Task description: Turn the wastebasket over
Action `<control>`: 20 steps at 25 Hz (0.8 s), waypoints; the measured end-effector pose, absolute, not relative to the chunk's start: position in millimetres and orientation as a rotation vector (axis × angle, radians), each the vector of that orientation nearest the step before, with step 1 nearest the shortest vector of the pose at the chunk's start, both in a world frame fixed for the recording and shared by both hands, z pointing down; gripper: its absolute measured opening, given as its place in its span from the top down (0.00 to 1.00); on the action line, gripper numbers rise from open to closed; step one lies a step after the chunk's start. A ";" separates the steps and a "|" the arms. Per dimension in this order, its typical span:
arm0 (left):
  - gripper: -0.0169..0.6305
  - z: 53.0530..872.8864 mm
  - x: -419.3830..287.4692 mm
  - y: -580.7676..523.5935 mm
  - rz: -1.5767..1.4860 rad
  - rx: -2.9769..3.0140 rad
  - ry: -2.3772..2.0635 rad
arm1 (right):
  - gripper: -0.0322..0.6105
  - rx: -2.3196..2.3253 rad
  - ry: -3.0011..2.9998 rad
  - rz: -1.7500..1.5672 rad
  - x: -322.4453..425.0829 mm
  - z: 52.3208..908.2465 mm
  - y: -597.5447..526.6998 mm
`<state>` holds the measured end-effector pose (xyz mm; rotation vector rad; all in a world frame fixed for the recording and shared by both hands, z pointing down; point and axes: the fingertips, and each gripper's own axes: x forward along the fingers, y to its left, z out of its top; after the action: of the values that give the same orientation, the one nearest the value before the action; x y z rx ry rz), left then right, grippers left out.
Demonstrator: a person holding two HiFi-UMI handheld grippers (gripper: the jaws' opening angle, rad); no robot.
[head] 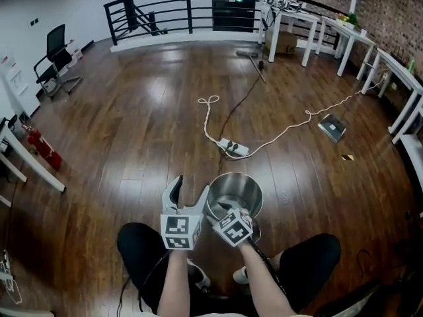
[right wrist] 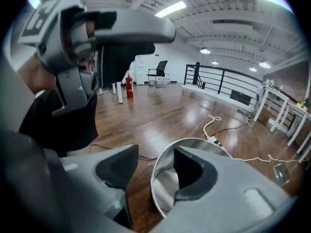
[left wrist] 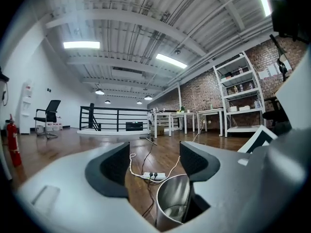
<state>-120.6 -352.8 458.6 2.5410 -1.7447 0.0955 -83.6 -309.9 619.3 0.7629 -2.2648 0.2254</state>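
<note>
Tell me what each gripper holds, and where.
Nothing is clamped: the right gripper straddles the wastebasket rim, jaws apart; the left gripper is open, empty.

The wastebasket (head: 235,191), low in the centre of the head view, was polished metal, smooth and mirror-bright inside. The floor (head: 132,124) was dark wood in planks, varnished to a gloss that threw back the ceiling lights. The left gripper (left wrist: 154,161) and right gripper (right wrist: 146,166) had matt grey plastic bodies, and their black pads (left wrist: 114,168) looked finely textured. The wall (head: 390,5) at upper right was rough brick. The railing (head: 188,8) at top centre was black-painted metal.
</note>
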 end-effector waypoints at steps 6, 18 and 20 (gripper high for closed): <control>0.47 471.4 -145.1 -372.8 0.058 2.443 -1.816 | 0.65 0.662 -2.173 0.260 -99.6 672.7 -326.6; 0.48 474.8 -166.8 -386.8 0.139 2.393 -1.841 | 0.84 0.655 -2.065 0.257 -112.9 712.0 -342.0; 0.48 475.3 -167.4 -386.9 0.128 2.389 -1.844 | 0.84 0.675 -2.103 0.285 -110.8 708.1 -341.3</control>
<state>-167.4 -386.9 475.3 2.3888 -1.8443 0.1278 -110.8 -341.3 708.1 0.6754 -2.1028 0.2850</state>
